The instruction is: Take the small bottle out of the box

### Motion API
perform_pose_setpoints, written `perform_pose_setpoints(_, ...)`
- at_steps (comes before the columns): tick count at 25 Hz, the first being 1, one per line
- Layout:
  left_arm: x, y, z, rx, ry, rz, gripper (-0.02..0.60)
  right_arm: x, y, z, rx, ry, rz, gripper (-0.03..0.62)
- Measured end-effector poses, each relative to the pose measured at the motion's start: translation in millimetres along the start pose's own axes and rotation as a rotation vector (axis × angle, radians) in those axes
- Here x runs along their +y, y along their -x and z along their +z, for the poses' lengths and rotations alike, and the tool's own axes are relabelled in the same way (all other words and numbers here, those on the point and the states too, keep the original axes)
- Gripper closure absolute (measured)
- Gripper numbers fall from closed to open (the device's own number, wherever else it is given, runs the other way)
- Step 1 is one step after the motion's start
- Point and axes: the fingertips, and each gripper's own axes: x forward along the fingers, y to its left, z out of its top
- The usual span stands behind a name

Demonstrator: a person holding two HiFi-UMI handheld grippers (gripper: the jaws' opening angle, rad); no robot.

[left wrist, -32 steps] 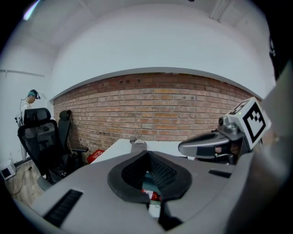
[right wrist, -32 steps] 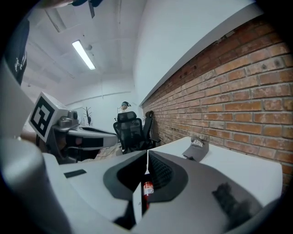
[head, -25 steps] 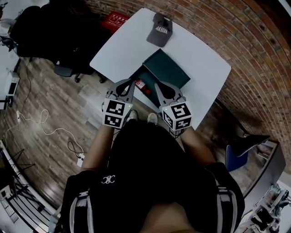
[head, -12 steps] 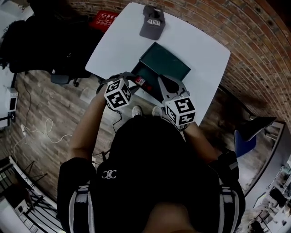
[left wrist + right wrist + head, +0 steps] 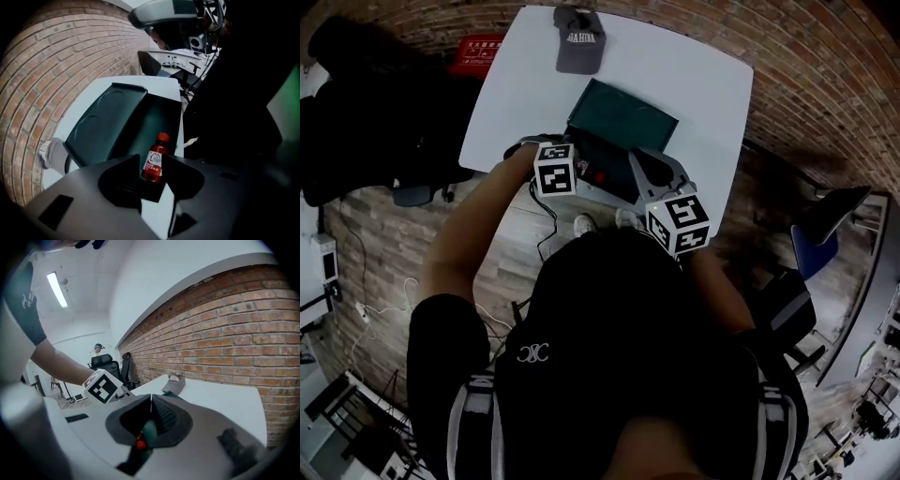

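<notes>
Red bottle (image 5: 154, 165), dark green box (image 5: 157, 115), grey cap (image 5: 578, 47).

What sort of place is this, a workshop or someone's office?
Probably an office or lab workroom, not a home: a bare brick wall, a plain white table, and a black office chair farther back under a ceiling strip light.

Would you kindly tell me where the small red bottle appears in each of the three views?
Head view: small red bottle above centre, at the near end of the open box.
Left gripper view: low centre, inside the box.
Right gripper view: low centre, only its red top shows.
Shared landmark: the grey cap on the white table.
</notes>
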Motion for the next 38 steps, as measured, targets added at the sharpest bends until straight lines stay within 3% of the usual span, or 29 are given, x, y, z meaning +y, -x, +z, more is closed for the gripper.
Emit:
perform_pose_setpoints(5, -8, -26, -6, 0.078, -0.117, -0.126, 0.419, -10, 12, -5, 0.006, -0.025, -0.068, 0.563)
perform_pose_setpoints(13, -15, -34, 1, 0.107, -0.184, -0.251, 0.414, -28, 33, -17, -0.004, -0.092, -0.164, 0.563)
perform_pose_setpoints(21, -17, -52, 14, 0.141, -0.248, -0.212, 0.382, -35, 50, -22, 0.000, -0.088, -0.205, 0.563)
perform_pose_setpoints(28, -5, -78, 8, 0.179, -0.188, -0.128, 0.350, -34, 56, -26, 0.013, -0.084, -0.206, 0.563)
perform_pose_setpoints(33, -4, -76, 11, 0.112, -0.138, -0.119, 0.353, -33, 56, -27, 0.018, -0.095, -0.205, 0.563)
perform_pose_setpoints(38, -4, -77, 10, 0.116, -0.153, -0.134, 0.353, -31, 57, -24, 0.010, -0.088, -0.197, 0.563)
